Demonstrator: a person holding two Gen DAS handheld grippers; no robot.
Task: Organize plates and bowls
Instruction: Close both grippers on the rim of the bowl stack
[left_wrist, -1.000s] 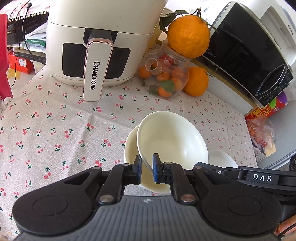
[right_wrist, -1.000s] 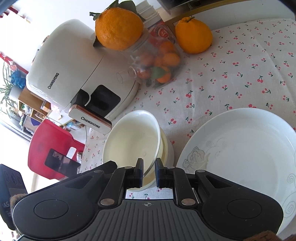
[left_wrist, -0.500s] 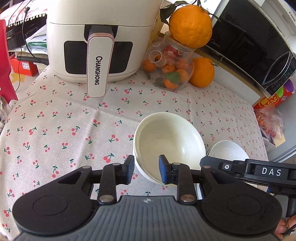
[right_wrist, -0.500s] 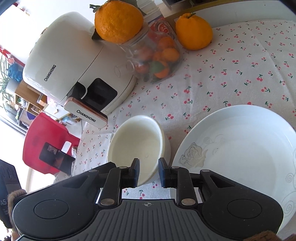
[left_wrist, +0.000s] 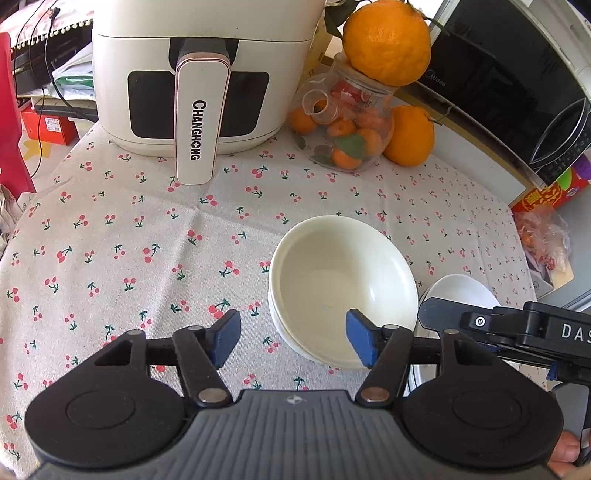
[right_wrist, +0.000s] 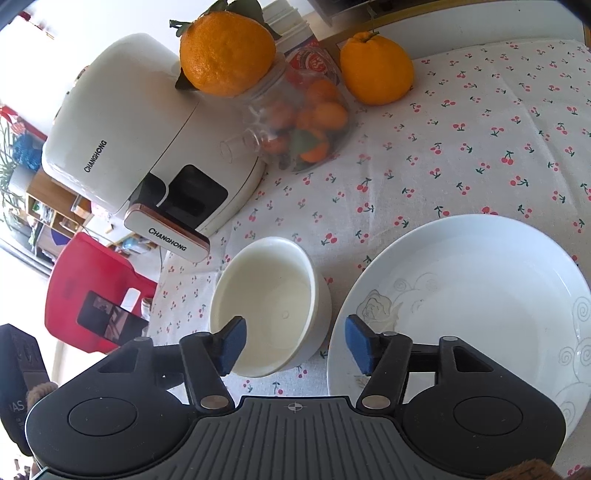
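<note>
Both grippers let go together. A second ago the left gripper (left_wrist: 291, 339) and right gripper (right_wrist: 293, 345) each pinched the near rim of the upper bowl, which stood tilted over the lower one. Now both sets of jaws are opening, pads clear of the rim on either side, nothing pressed between them.

The bowls (left_wrist: 341, 291) now sit nested, upper inside lower, level on the tablecloth (left_wrist: 110, 236). In the left view the double rim shows as two stacked edges on the near side. In the right view the same stack (right_wrist: 269, 306) sits just beside the large plate (right_wrist: 480, 302), apart from it by a thin strip of cloth. The plate carries a faint flower pattern and holds nothing.

Left view: the right pad hangs over the bowl's near rim, the left pad over bare cloth. Right view: the left pad hangs over the bowl's near wall, the right pad over the plate's edge. No contact that I can see in either.

Neither hand has shifted place during the release.

Reading: the bowl stacking looks done. The stack seems settled, no rocking visible. A white rim (left_wrist: 461, 291) shows at the left view's right side, behind the other gripper; probably the same plate. Whether more dishes wait out of frame I cannot tell.

Background: air fryer (left_wrist: 199, 74), jar (left_wrist: 347, 125) with an orange (left_wrist: 388, 40) on top.
</note>
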